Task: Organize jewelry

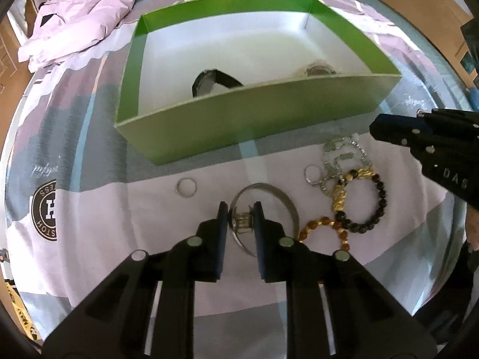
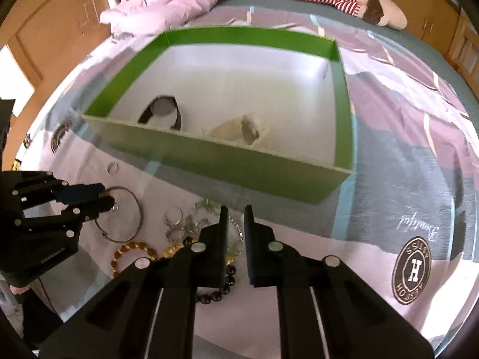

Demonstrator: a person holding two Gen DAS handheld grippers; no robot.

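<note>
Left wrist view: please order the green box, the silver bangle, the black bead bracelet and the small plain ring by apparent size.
1. green box
2. silver bangle
3. black bead bracelet, only slightly smaller and about equally near, so this rank is uncertain
4. small plain ring

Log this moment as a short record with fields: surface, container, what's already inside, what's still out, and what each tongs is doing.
surface: patterned bedspread
container: green box, open top
inside: black watch, pale watch
still out: silver bangle, plain ring, black bead bracelet, amber bead bracelet, silvery chain pile
left tongs: open, straddling the bangle's clasp
right tongs: slightly open, empty, above the chain pile
</note>
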